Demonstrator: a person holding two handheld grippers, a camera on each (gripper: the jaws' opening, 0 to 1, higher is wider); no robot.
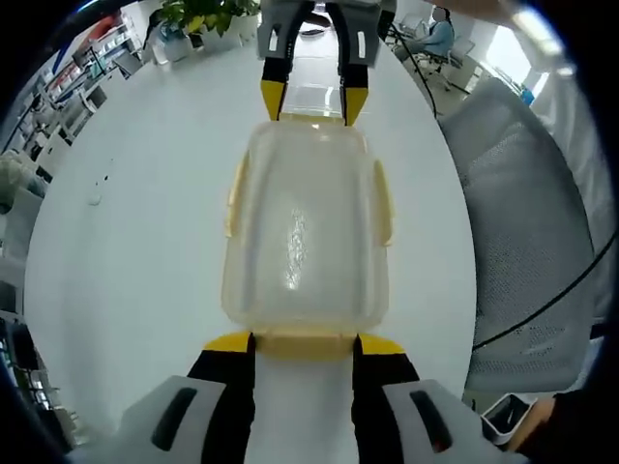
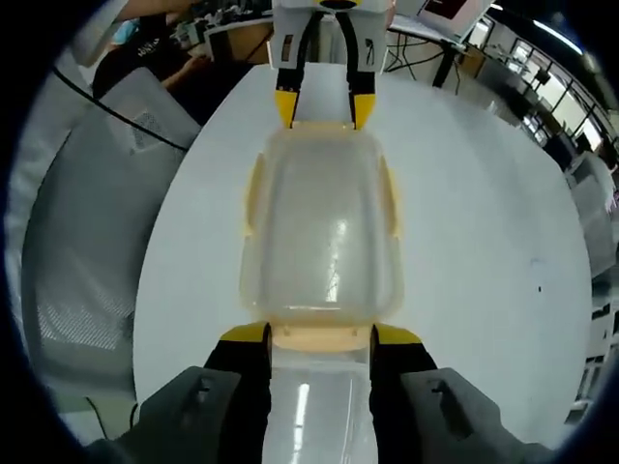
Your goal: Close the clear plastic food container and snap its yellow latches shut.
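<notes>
Left gripper view: container (image 1: 308, 232) mid-table (image 1: 126, 251), both claws (image 1: 302, 344) (image 2: 320, 337) spread at its end edges

A round white table (image 1: 126, 242) takes up most of the left gripper view, with a few small dark specks (image 1: 100, 184) on its top. A grey mesh chair (image 1: 527, 232) stands just beside its edge, and a black cable (image 1: 542, 309) runs across the seat. A potted plant (image 1: 198, 17) sits at the table's far edge. A person (image 1: 435, 34) sits well beyond it. In the right gripper view, desks (image 2: 445, 29) stand behind the table.
</notes>
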